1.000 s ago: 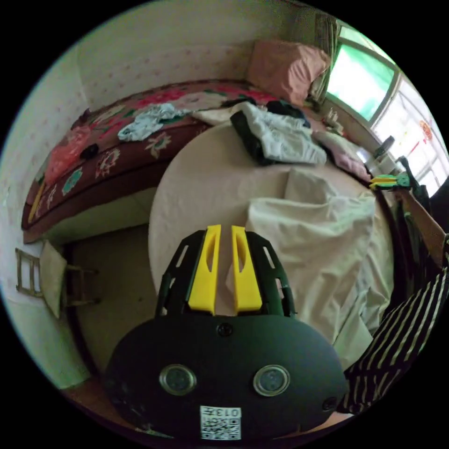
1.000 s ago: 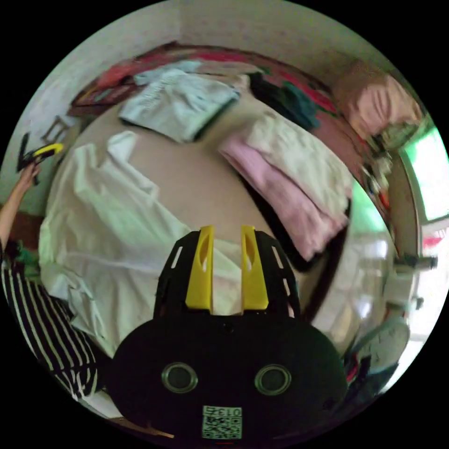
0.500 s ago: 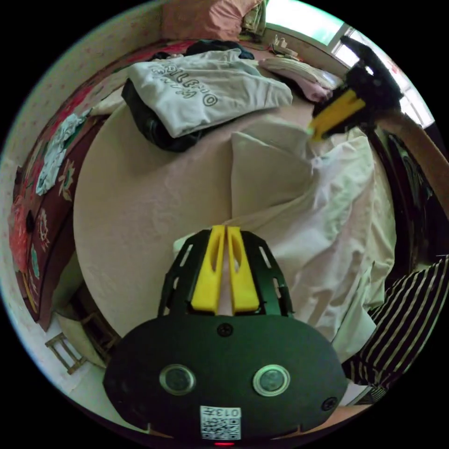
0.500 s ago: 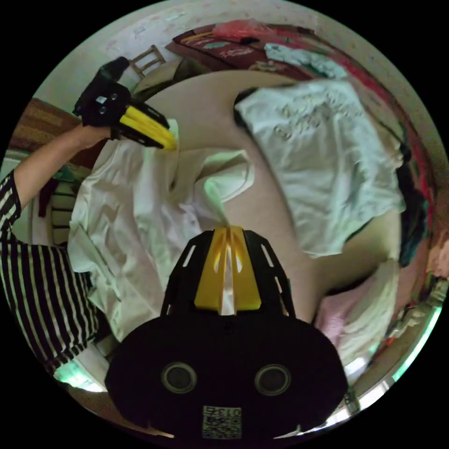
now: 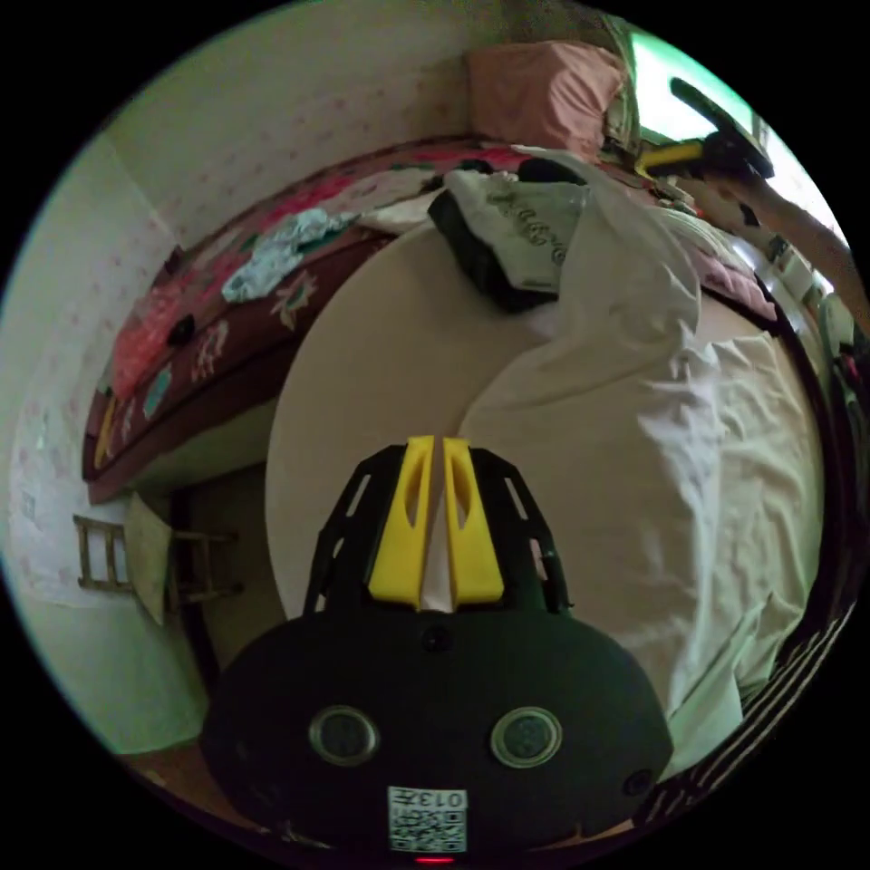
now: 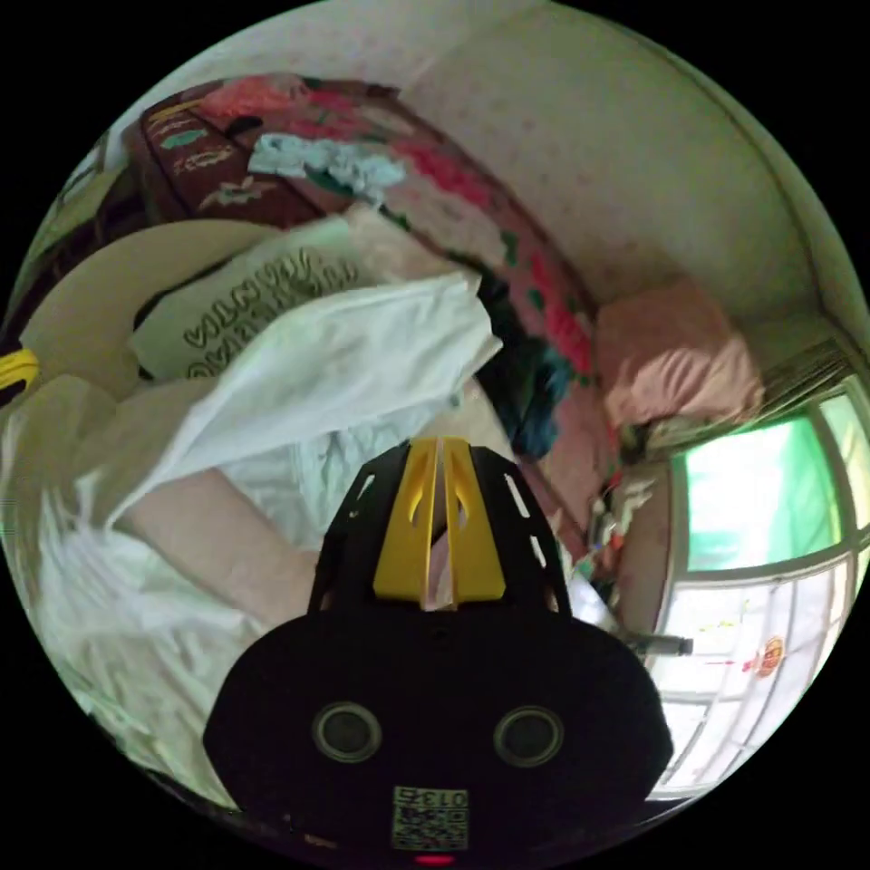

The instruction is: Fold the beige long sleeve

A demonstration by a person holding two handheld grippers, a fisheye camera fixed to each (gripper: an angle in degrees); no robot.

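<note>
Barely begun: beige long sleeve (image 5: 671,435) lay crumpled and unfolded on the round worktop (image 5: 381,362), pinched by closed left gripper (image 5: 433,526) and closed right gripper (image 6: 439,530), sleeve raised above the worktop.

Both tongs, left (image 5: 433,453) and right (image 6: 439,453), are clamped closed on cloth.
</note>
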